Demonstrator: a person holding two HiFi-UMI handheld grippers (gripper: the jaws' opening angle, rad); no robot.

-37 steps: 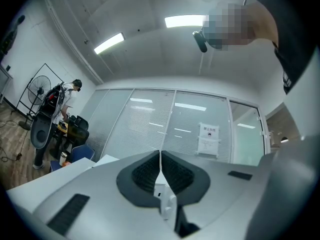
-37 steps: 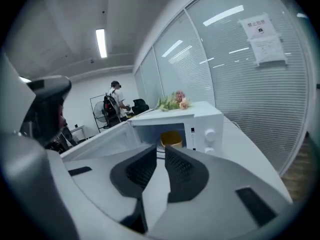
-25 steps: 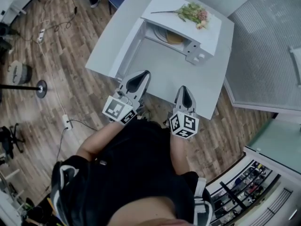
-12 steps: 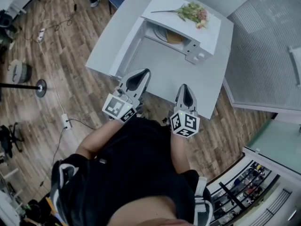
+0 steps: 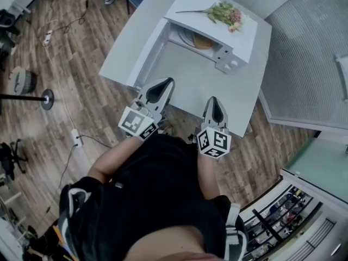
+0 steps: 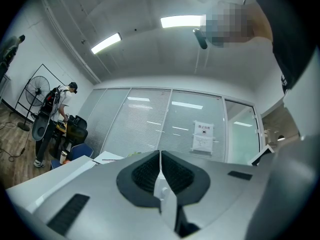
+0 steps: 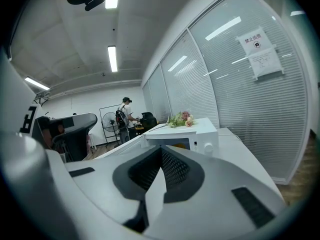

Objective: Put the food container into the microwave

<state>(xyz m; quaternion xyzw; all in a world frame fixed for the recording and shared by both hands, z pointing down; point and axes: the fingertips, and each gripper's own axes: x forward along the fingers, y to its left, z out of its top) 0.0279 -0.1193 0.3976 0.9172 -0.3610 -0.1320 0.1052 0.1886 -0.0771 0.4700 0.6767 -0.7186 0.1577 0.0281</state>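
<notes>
Office interior: blind-covered glass partitions [image 6: 150, 124], ceiling strip lights [image 6: 182, 21], white table [image 5: 217, 91], standing fan [image 6: 37, 90].

2 tongs (L [image 5: 167, 85], R [image 5: 213, 103]), 1 microwave [image 5: 187, 7] w/ 1 food container [image 5: 202, 43] inside, 1 flower bunch [image 5: 223, 13], 1 table [image 5: 217, 86].

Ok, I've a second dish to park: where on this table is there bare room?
Bare tabletop lies between the microwave front and the left gripper and right gripper, plus left of its open door. The microwave's top is crowded with flowers; a food container sits inside.

Wooden floor [image 5: 81, 53], white table [image 5: 202, 87], glass partition [image 7: 235, 101]
</notes>
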